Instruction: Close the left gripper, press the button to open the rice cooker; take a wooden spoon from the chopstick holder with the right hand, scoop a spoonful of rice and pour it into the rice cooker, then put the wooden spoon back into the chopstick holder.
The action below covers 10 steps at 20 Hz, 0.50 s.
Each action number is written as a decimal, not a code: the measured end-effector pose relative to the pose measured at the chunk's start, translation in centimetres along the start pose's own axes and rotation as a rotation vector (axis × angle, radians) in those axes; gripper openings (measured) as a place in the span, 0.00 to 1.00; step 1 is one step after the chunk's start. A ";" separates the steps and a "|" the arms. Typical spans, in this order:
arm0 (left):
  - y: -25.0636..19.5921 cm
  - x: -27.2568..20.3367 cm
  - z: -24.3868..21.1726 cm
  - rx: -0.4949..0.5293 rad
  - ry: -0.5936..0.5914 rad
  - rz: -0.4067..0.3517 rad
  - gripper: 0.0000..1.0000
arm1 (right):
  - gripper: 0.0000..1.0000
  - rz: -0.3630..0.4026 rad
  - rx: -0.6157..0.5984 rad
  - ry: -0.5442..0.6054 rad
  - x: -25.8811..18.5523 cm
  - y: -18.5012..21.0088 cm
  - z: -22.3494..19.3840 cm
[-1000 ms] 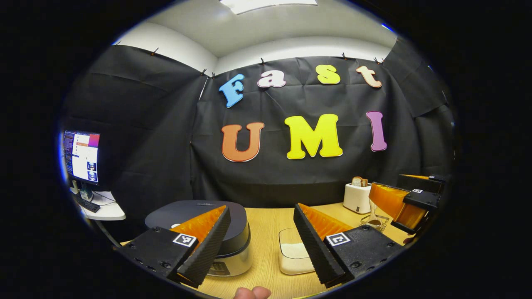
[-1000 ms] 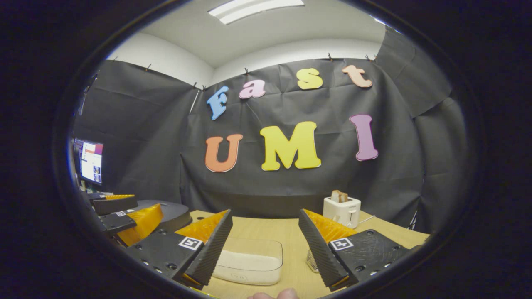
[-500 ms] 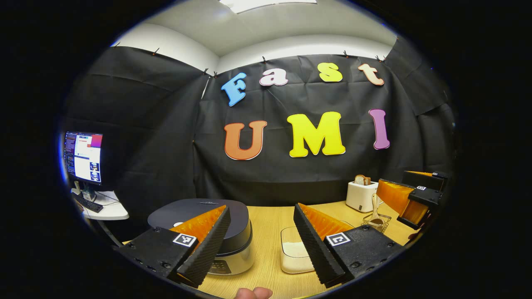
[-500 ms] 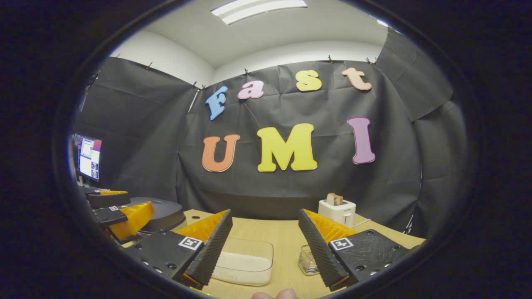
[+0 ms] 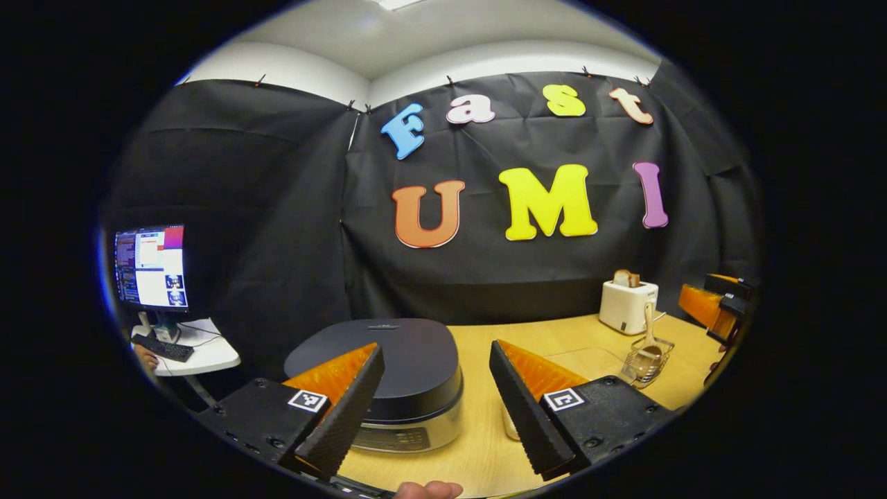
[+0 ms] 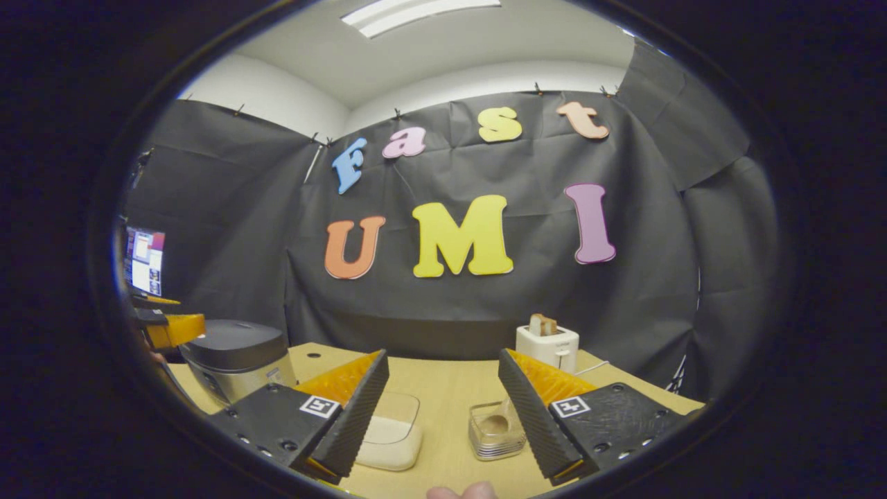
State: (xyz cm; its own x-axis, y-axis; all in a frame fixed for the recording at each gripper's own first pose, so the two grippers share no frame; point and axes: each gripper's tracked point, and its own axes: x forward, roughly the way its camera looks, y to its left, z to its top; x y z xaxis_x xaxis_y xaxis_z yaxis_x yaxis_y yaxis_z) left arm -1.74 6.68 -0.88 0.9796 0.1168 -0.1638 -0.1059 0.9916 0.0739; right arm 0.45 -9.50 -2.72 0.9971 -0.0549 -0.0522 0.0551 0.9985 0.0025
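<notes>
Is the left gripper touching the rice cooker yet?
Apart. The left gripper view shows the open left gripper short of the closed rice cooker.

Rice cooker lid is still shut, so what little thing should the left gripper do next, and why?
Probably shut its fingers first. The left gripper is wide open and hangs just in front of the rice cooker, whose dark lid is down. Two spread fingers would likely poke badly at the button on the front panel; closed, they make one tip for pressing.

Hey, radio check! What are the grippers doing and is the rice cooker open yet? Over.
Left hand-held gripper open, facing rice cooker. Lid shut. Right hand-held gripper open, empty. Wooden spoon in chopstick holder. Nothing blocking.
</notes>
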 end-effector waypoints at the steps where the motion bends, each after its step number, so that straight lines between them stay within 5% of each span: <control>1: 0.9 0.0 0.2 0.004 0.018 -0.001 0.97 | 0.94 0.006 0.018 0.013 0.1 -0.3 -0.4; 8: 3.9 2.1 2.4 -0.007 0.135 -0.047 0.87 | 0.95 -0.012 0.077 0.014 -0.1 -3.5 -0.9; 10: 3.4 2.8 1.1 -0.056 0.236 -0.097 0.73 | 0.90 -0.033 0.080 0.005 -0.3 -4.7 -1.0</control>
State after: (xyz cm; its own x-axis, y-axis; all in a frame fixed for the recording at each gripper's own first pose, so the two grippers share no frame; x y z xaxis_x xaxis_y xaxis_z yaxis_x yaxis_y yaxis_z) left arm 0.80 10.27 0.00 0.9194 0.0244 -0.3926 -0.0295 0.9995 -0.0071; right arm -0.15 -14.21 -3.70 0.9944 -0.0880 -0.0589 0.0926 0.9924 0.0809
